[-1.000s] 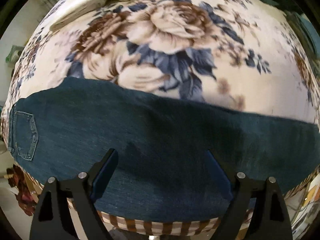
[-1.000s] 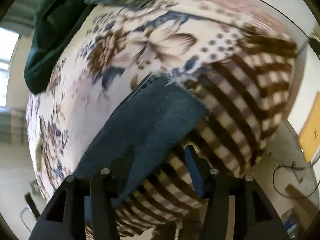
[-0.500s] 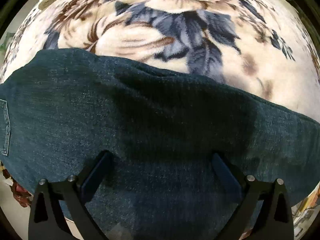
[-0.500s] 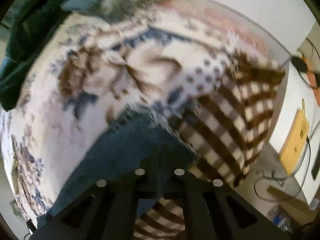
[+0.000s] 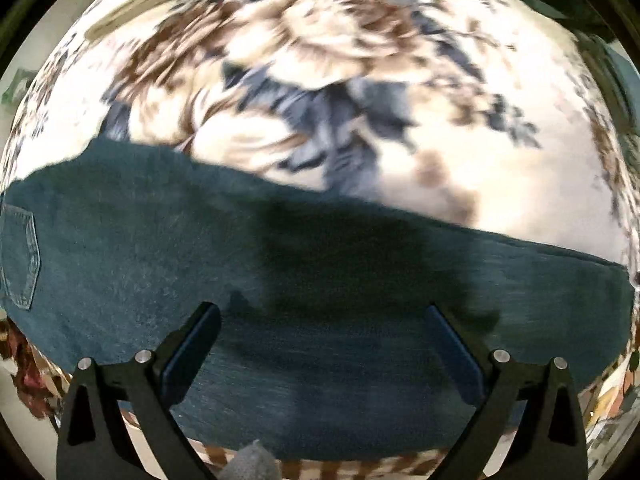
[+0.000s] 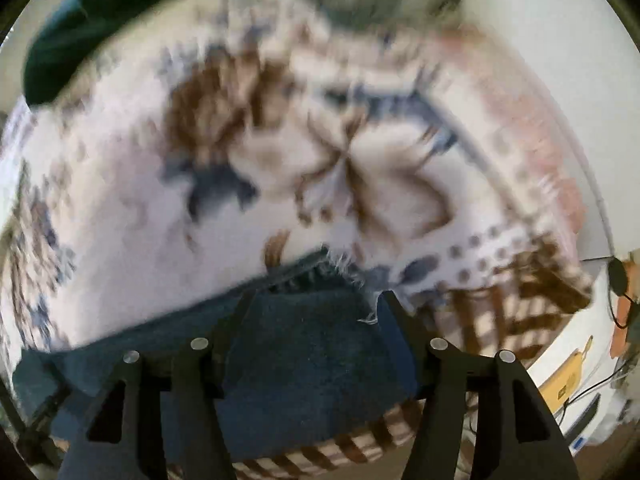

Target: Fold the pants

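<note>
Dark blue jeans (image 5: 304,280) lie flat across the near edge of a bed, with a back pocket (image 5: 20,256) at the far left. My left gripper (image 5: 320,316) is open, hovering just above the middle of the legs and holding nothing. In the right wrist view the frayed leg hem (image 6: 344,268) of the jeans (image 6: 312,352) lies between the fingers of my right gripper (image 6: 316,300), which is open and low over the cloth. Both views are blurred by motion.
The bed is covered by a cream floral blanket (image 5: 360,80) with a brown checked border (image 6: 516,312) at its edge. A dark green cloth (image 6: 72,40) lies at the far side. A yellow object (image 6: 568,376) and cables lie on the floor at the right.
My right gripper was shut at the leg hem half a second ago and is now open over it. My left gripper has risen slightly and stays open.
</note>
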Tool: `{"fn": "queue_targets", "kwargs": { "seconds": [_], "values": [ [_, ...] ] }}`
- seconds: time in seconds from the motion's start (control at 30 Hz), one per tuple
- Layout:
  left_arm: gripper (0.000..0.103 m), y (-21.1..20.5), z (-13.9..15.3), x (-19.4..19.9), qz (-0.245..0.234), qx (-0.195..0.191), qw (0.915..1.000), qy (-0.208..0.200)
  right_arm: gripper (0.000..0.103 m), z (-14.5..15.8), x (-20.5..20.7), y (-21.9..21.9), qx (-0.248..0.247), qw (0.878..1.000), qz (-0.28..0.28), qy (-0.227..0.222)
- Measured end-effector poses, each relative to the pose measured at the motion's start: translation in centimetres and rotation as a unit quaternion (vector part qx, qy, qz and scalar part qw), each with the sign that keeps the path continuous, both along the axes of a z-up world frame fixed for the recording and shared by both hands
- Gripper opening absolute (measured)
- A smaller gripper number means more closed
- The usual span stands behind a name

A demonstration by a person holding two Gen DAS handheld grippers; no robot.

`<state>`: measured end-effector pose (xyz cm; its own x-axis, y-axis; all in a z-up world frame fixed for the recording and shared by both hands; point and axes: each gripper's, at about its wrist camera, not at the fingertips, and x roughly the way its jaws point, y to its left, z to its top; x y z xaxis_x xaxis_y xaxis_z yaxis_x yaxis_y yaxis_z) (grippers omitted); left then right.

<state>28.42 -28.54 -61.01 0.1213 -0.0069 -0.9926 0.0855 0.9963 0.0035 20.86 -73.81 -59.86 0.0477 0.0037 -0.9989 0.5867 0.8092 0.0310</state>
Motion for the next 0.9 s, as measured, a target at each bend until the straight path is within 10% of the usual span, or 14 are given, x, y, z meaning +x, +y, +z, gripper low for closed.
{"fn": "queue_targets", "kwargs": {
  "seconds": [0.1,0.4,0.57,0.67,0.9],
  "values": [
    [0.103,-1.2,0.3,-0.3,-0.018,0.004,0.9998,-0.005,0.000,-2.0,0.4,0.7,-0.011,0.999,0.019,0.045],
    [0.103,-2.6,0.4,-0.6,-0.036,0.008,0.9992,-0.014,0.000,5.4,-1.6,2.5,-0.139,0.988,0.007,-0.067],
    [0.103,-2.1,0.7,0.0,-0.028,0.011,0.9995,-0.009,0.008,5.6,-2.0,-0.8,0.004,0.995,-0.030,-0.097],
    [0.103,-1.4,0.6,0.0,-0.023,0.007,0.9997,-0.001,0.048,3.6,-1.7,-1.7,0.003,0.998,-0.037,-0.060],
    [0.103,-1.1,0.2,-1.2,-0.033,0.003,0.9994,0.001,0.041,-2.8,-1.9,-2.6,0.053,0.998,-0.045,0.011]
  ]
}}
